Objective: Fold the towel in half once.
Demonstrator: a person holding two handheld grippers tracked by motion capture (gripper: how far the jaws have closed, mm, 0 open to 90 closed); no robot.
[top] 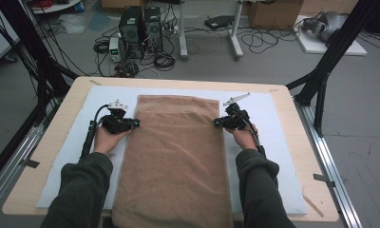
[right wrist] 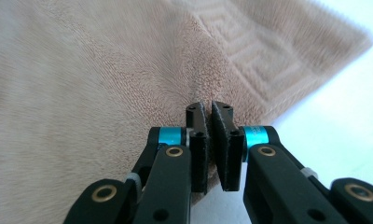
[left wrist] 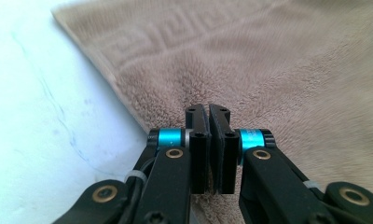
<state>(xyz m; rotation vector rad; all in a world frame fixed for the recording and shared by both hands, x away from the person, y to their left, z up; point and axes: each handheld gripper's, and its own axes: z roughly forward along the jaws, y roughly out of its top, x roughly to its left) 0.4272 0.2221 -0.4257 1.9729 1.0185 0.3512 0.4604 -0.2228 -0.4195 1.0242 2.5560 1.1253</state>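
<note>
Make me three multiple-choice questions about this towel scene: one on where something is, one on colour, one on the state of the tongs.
1. Where do the left tongs meet the towel?
A. its left edge
B. its far edge
C. its middle

2. What colour is the towel?
A. white
B. light brown
C. green

3. How do the right tongs stand?
A. wide open
B. shut on the towel
C. lifted clear of it

Answers: 1 A, the high view shows them at the left edge. 2 B, brown terry throughout. 3 B, the jaws pinch its edge.

Fluffy brown terry towel (top: 176,156) on a smooth matt white sheet (top: 269,142) over pale wood table (top: 60,123).
</note>
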